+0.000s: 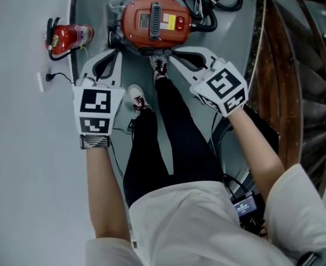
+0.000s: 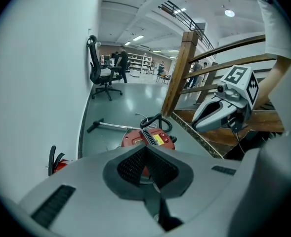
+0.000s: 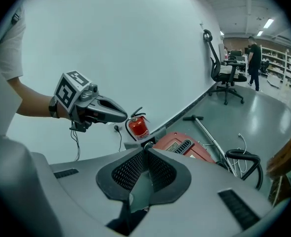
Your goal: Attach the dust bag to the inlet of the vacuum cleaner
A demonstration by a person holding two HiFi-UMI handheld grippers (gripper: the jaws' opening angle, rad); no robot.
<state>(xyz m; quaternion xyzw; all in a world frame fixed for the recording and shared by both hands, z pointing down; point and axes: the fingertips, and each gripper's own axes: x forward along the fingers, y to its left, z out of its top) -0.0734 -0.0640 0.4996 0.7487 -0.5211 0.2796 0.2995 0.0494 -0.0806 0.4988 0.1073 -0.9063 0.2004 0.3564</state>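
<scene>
on the grey, shiny floor [image 1: 96, 10] of a big open office stands the red vacuum [image 1: 154, 18], close to a white wall [image 1: 19, 148]. at the foot of this wall is a red extinguisher [image 1: 68, 37], and near it a plug sits in a socket [image 1: 44, 77]. a black hose [image 1: 218, 4] curls on the floor at the far side of the vacuum, and a thin tube [image 2: 110, 126] lies further behind. on the other side rises a wooden stair with a railing [image 1: 295, 65]. an office chair [image 2: 103, 75] stands by the wall, and shelves and some people are far behind it.

the vacuum is in front of the person and lower than both grippers, well apart from them; no jaw touches it. in the head view the left gripper [image 1: 116, 51] points to its near left side and the right gripper [image 1: 172, 56] to its near right side, so the near edge of the vacuum lies between the 2 tips. 1 shoe [image 1: 160, 68] is just beside this edge.

both forearms are stretched forward. the 2 grippers slope down to the floor, and their tips turn inward, to each other. each marker cube is on the upper side, near the wrist. the left gripper is clenched: its tips touch, nothing is between them, and only a bit of the red vacuum shows through the gap behind the tips. the right gripper is clenched in the same way and holds nothing.
</scene>
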